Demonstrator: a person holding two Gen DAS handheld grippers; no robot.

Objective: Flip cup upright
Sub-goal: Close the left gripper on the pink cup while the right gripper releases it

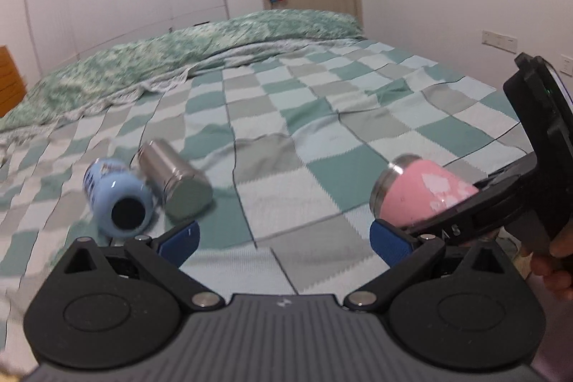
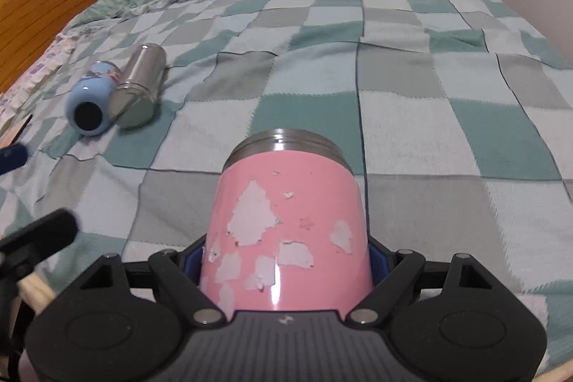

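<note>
A pink cup (image 2: 286, 224) with chipped paint and a steel rim is held between the blue pads of my right gripper (image 2: 286, 262), lying along the fingers with its rim pointing away over the bed. In the left wrist view the pink cup (image 1: 422, 192) shows at the right, clamped in the right gripper (image 1: 465, 206) above the blanket. My left gripper (image 1: 283, 238) is open and empty above the checked blanket. A light blue cup (image 1: 114, 196) and a steel cup (image 1: 175, 174) lie on their sides at the left, side by side.
The bed is covered by a green and grey checked blanket (image 2: 394, 88), with a rumpled green quilt (image 1: 215, 42) at its far side. A wooden headboard (image 2: 43, 6) stands at the left. The blue cup (image 2: 91, 99) and steel cup (image 2: 138, 92) lie left of the pink cup.
</note>
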